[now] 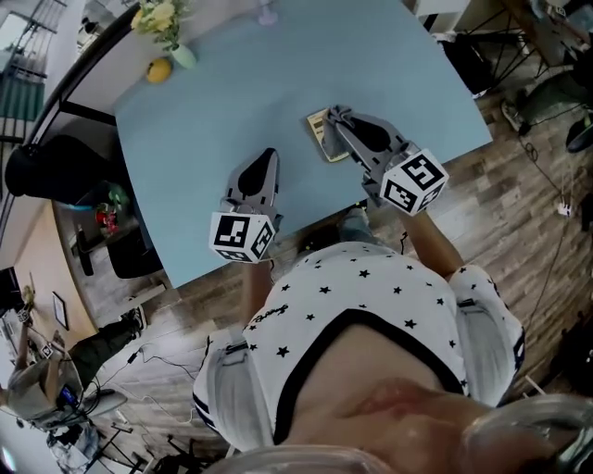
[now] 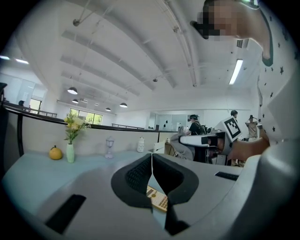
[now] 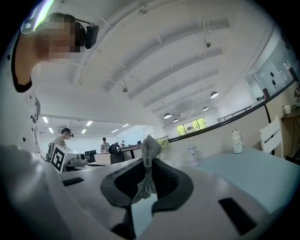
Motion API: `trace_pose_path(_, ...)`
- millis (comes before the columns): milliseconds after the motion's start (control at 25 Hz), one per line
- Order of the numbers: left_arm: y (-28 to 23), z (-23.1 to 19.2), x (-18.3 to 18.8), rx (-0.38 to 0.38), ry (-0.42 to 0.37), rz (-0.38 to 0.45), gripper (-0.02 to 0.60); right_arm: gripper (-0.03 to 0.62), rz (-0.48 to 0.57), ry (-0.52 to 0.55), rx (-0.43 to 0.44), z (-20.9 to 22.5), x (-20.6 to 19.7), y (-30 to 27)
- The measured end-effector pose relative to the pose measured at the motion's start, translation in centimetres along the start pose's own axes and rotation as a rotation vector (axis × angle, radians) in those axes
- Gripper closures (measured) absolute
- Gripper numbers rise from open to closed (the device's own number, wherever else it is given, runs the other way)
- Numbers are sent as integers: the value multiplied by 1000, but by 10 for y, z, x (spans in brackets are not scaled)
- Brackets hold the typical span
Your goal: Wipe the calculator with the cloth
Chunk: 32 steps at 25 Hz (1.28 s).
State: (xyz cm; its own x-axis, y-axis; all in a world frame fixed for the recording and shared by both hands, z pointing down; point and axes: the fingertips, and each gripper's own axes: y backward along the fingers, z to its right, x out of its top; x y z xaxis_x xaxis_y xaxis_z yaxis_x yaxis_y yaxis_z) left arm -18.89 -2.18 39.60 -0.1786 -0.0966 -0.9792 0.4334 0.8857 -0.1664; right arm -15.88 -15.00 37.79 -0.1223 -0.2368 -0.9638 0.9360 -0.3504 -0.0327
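Right gripper: jaws clamped on a grey-green cloth, which stands up in a crumpled fold between the pads and pokes above the jaw tips. Left gripper: jaws pressed together, nothing between them. The calculator lies flat on the light blue table, directly under the right gripper's forward end and partly covered by it; from the left gripper it sits ahead and to the right, just visible below the shut jaw tips. Contact between cloth and calculator cannot be confirmed. A vase of yellow flowers and a yellow fruit stand well beyond the left gripper, at the table's far edge.
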Motion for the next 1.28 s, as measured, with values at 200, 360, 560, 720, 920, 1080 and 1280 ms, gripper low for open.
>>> trace_pose_path(200,-25,3,10,28,-8,19,551,551,-12,6,34,25,8,-5)
trace_pose_path(360,-39,5,14,70,-10,31,551,551,-45,9,73,42,5,-11)
trace_pose_path(560,-49,6,12,131,2,25,551,550,-113,10,129,57,-12,-21)
trace_pose_path(720,-52,7,8,168,5,15,551,550,-165,7,154,69,-30,-28)
trace_pose_path(920,-48,8,6,226,4,20,551,551,-212,1,178,76,-49,-34)
trace_pose_path(1080,-45,10,5,249,11,21,551,551,-254,-5,198,79,-64,-40)
trace_pose_path(1280,-42,8,3,269,6,12,551,549,-305,22,184,84,-83,-48)
